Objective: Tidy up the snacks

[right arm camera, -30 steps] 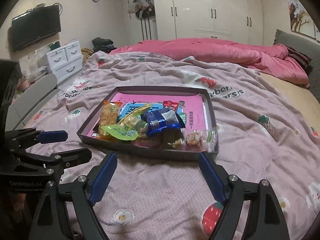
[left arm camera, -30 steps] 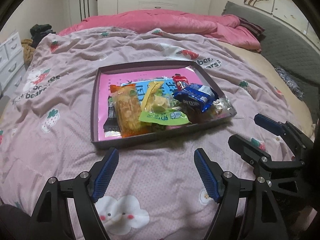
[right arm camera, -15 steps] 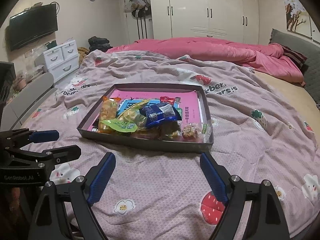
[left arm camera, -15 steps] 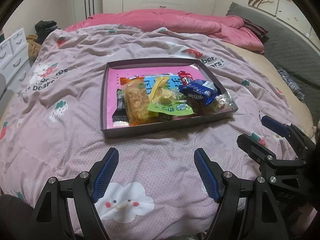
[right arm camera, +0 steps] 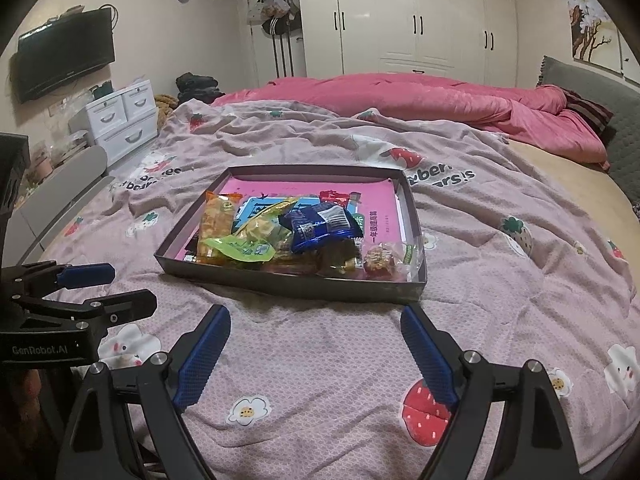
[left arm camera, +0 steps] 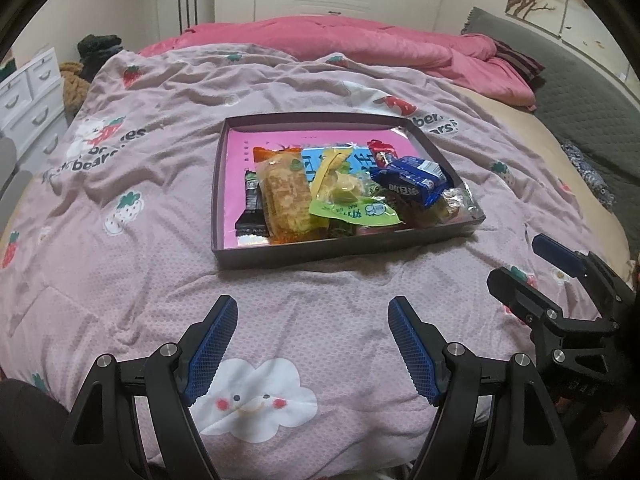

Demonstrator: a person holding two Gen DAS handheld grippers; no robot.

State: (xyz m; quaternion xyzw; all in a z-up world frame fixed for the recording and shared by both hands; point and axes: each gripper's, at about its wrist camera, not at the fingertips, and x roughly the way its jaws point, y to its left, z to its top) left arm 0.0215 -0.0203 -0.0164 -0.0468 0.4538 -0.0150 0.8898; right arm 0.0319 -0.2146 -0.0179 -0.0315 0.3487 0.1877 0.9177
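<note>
A shallow dark tray (left arm camera: 320,251) with a pink lining lies on the bed; it also shows in the right wrist view (right arm camera: 288,285). Several snack packets are piled in its near half: an orange cracker pack (left arm camera: 285,196), a green pouch (left arm camera: 354,210), a blue packet (left arm camera: 412,184) (right arm camera: 320,222), a black bar (left arm camera: 251,210), a small red packet (left arm camera: 382,150). My left gripper (left arm camera: 312,340) is open and empty, well short of the tray. My right gripper (right arm camera: 314,350) is open and empty, also short of it.
The bed carries a pink strawberry-print blanket (left arm camera: 140,240) and a rumpled pink duvet (left arm camera: 360,44) at the back. White drawers (right arm camera: 124,120) and a wall TV (right arm camera: 64,60) stand to the left, wardrobes (right arm camera: 420,20) behind, a grey headboard (left arm camera: 580,80) on the right.
Both grippers have drawn back and up from the tray, so it looks smaller and farther. Both stayed open and empty. The snacks have not moved.
</note>
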